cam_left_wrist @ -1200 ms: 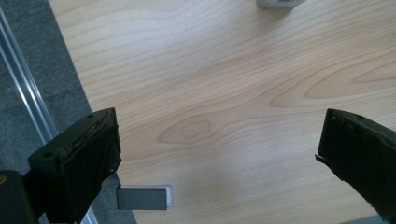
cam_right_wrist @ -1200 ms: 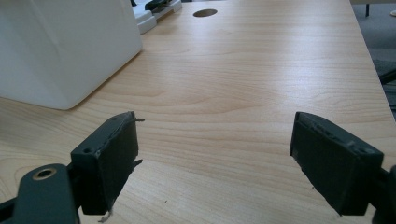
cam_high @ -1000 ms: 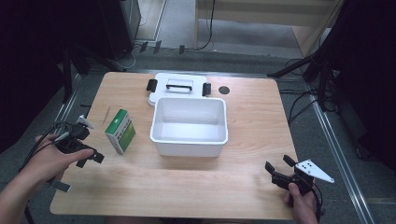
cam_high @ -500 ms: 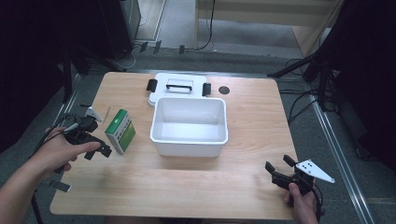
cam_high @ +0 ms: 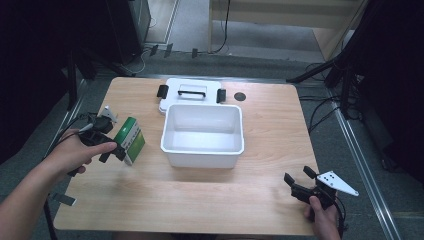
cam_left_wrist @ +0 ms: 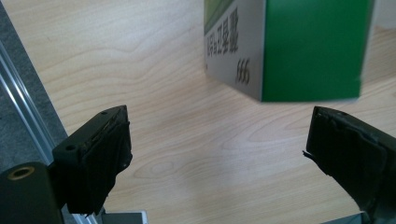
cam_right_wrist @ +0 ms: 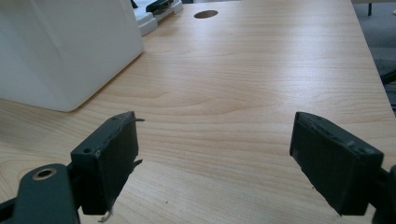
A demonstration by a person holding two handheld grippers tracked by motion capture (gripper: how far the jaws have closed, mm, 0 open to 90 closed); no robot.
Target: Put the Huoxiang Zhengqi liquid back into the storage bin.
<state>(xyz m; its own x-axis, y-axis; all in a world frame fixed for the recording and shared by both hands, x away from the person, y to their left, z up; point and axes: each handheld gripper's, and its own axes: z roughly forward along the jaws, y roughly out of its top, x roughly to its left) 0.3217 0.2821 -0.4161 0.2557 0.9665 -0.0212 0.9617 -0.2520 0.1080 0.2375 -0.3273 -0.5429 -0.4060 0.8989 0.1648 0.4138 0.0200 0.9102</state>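
One green box (cam_high: 131,140), one white bin (cam_high: 203,135), one lid (cam_high: 191,93) on the counter (cam_high: 270,125).
Left hand-held gripper (cam_high: 114,151) spread beside the upright box; right hand-held gripper (cam_high: 299,183) spread, empty.

Green-and-white box (cam_high: 131,141) upright on table's left side, near left gripper (cam_high: 111,150), untouched.

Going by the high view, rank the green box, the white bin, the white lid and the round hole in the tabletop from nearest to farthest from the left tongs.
1. Green box, right at the left tongs.
2. White bin, mid-table.
3. White lid, behind the bin at the far edge.
4. Round hole, just right of the lid.
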